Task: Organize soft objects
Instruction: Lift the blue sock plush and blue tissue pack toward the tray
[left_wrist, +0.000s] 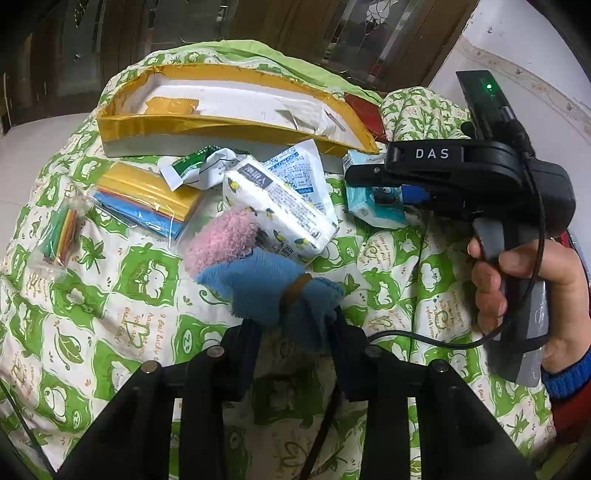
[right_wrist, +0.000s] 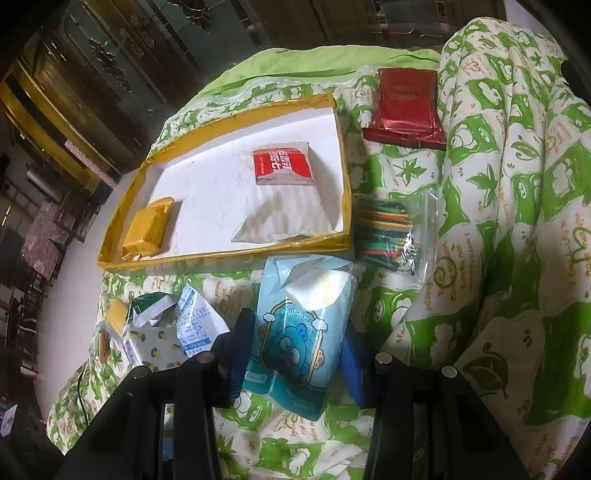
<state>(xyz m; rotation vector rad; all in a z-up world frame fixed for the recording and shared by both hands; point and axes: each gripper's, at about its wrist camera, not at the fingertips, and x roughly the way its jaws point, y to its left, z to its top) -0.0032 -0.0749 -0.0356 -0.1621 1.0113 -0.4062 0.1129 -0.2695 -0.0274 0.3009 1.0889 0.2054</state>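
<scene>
My left gripper (left_wrist: 295, 328) is shut on a blue cloth (left_wrist: 266, 288) bound with a brown band, held just above the quilt. A pink fluffy cloth (left_wrist: 221, 240) lies just beyond it. My right gripper (right_wrist: 291, 354) has its jaws around a light blue tissue pack (right_wrist: 299, 332) with a cartoon bear, fingers on both sides; the pack also shows in the left wrist view (left_wrist: 376, 206). A yellow-edged white tray (right_wrist: 122, 225) holds a yellow packet (right_wrist: 147, 229) and a red-and-white packet (right_wrist: 284, 166).
A lemon-print tissue pack (left_wrist: 280, 210), crumpled wrappers (left_wrist: 199, 166), a stack of coloured sheets (left_wrist: 147, 199) and a bag of coloured sticks (right_wrist: 388, 236) lie on the green quilt (right_wrist: 517, 221). A dark red packet (right_wrist: 406, 107) sits beyond the tray.
</scene>
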